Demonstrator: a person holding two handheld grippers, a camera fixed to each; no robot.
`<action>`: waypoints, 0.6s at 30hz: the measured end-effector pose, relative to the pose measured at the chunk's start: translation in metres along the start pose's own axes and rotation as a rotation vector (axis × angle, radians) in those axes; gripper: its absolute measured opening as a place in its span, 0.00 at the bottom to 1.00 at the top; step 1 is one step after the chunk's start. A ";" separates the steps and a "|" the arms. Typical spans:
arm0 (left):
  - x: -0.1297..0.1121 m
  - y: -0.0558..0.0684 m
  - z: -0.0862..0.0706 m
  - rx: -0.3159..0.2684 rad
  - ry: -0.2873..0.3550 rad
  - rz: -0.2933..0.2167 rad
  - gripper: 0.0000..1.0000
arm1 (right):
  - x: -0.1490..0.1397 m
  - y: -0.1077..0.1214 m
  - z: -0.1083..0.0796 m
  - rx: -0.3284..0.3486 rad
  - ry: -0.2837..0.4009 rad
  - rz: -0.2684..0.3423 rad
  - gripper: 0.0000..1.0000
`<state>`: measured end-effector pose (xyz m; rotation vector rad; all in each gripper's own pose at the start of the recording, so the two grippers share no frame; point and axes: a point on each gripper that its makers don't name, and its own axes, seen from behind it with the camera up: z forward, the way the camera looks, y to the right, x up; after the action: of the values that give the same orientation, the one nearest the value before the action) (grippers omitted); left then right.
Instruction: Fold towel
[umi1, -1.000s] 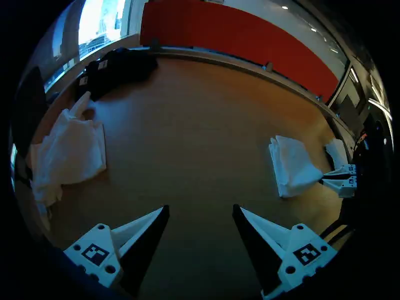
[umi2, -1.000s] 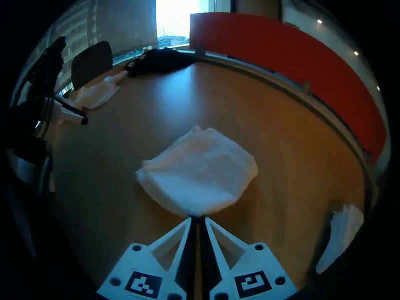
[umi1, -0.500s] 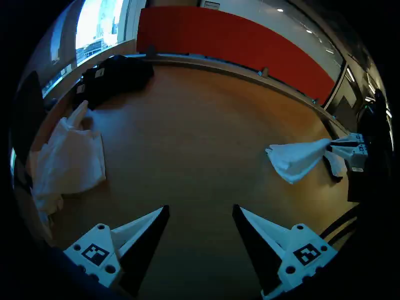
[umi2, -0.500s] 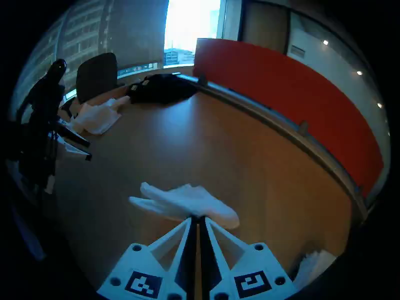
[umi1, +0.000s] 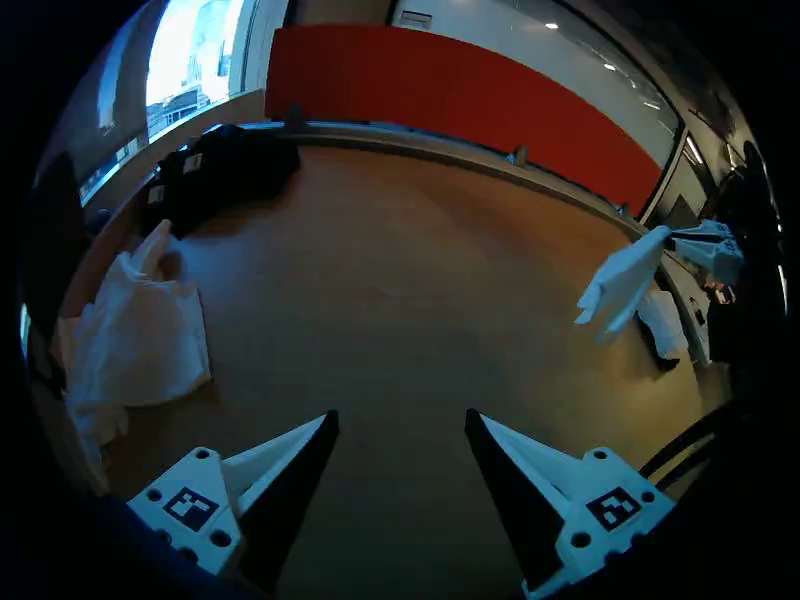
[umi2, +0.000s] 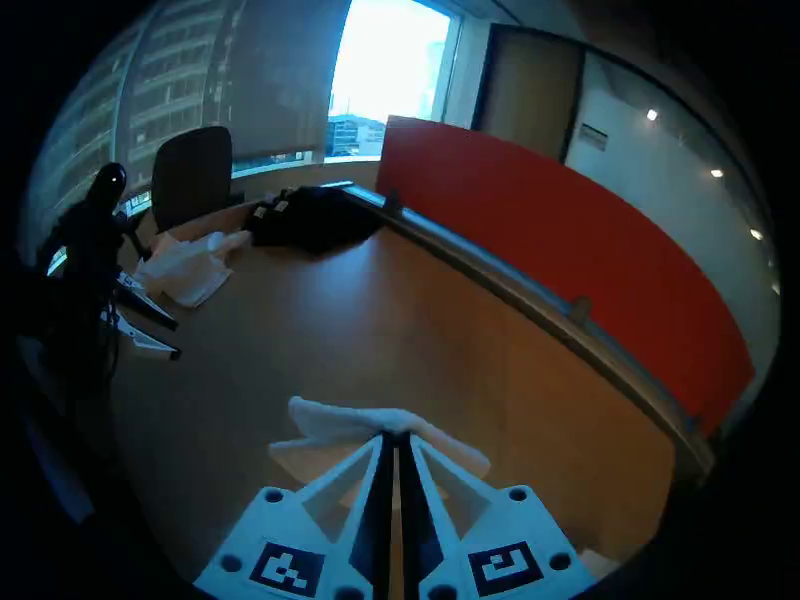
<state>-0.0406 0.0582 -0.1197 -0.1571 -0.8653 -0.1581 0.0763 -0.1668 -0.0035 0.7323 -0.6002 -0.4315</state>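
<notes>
A folded white towel (umi2: 340, 420) is pinched between the closed fingers of the right gripper (umi2: 397, 438) and held above the wooden table (umi2: 400, 320), near its right end. The left gripper (umi1: 400, 414) is spread wide, empty. Folding seems finished; setting down appears left.

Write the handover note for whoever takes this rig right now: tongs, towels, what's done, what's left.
Left tongs: open, holding nothing, over the table.
Right tongs: shut on a white towel, held off the table; it looks folded.
A second towel lies on the table below it. A crumpled towel pile sits at the other side by a black bag.
Left to do, probably: set the held towel down, then fold the pile.
</notes>
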 end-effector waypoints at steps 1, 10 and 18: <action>0.000 0.001 0.000 -0.001 0.000 0.001 0.94 | 0.000 0.003 -0.001 -0.005 -0.001 -0.001 0.05; 0.002 0.005 0.002 -0.009 -0.002 0.014 0.94 | 0.003 0.033 -0.009 -0.037 -0.004 -0.004 0.05; 0.004 0.009 0.004 -0.011 -0.007 0.024 0.94 | 0.000 0.059 -0.013 -0.055 -0.013 0.003 0.05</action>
<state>-0.0400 0.0671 -0.1147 -0.1784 -0.8697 -0.1396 0.0936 -0.1208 0.0310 0.6769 -0.5993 -0.4489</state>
